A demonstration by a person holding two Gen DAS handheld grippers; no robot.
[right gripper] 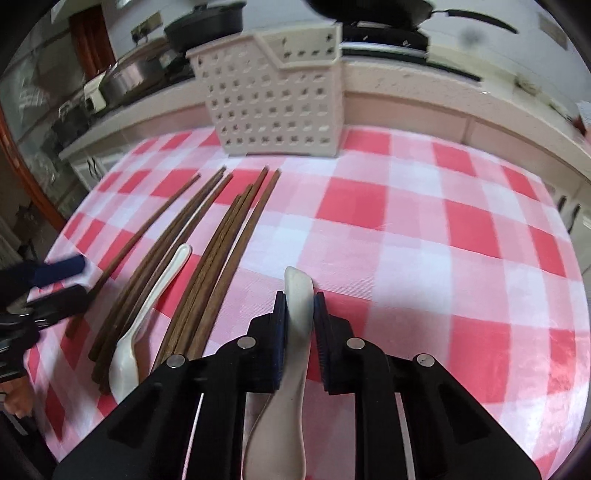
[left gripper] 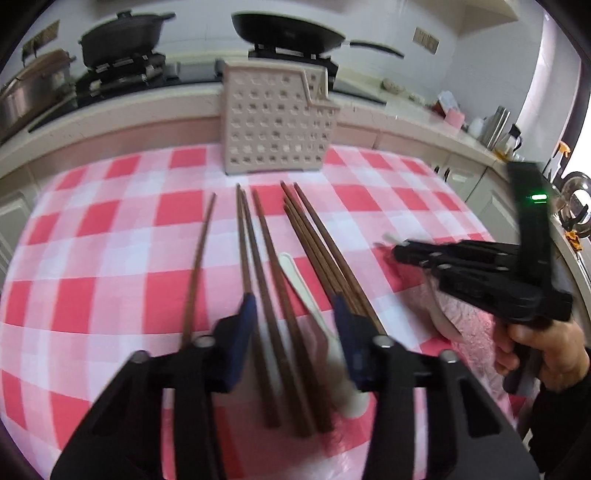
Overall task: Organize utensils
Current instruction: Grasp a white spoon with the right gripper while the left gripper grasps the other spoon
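Note:
Several brown wooden chopsticks [left gripper: 266, 240] [right gripper: 221, 240] lie side by side on the red-and-white checked cloth, with a white spoon [left gripper: 295, 273] [right gripper: 155, 295] among them. My left gripper [left gripper: 295, 321] [right gripper: 70, 280] hovers over their near ends. Its blue pads stand apart, with chopsticks and the spoon showing in the gap, none of them pinched. My right gripper [right gripper: 300, 314] [left gripper: 397, 253] is shut on the handle of a second white spoon [right gripper: 297, 288] to the right of the chopsticks. A beige perforated utensil holder [left gripper: 277, 125] [right gripper: 273, 99] stands upright at the far edge of the cloth.
Behind the holder runs a counter with a stove, a black wok [left gripper: 288, 33] and a lidded black pot [left gripper: 122, 37]. Bottles and cups [left gripper: 498, 125] stand at the back right. A person's hand [left gripper: 535, 350] holds the right gripper's handle. Bare checked cloth [right gripper: 443, 240] lies right of the utensils.

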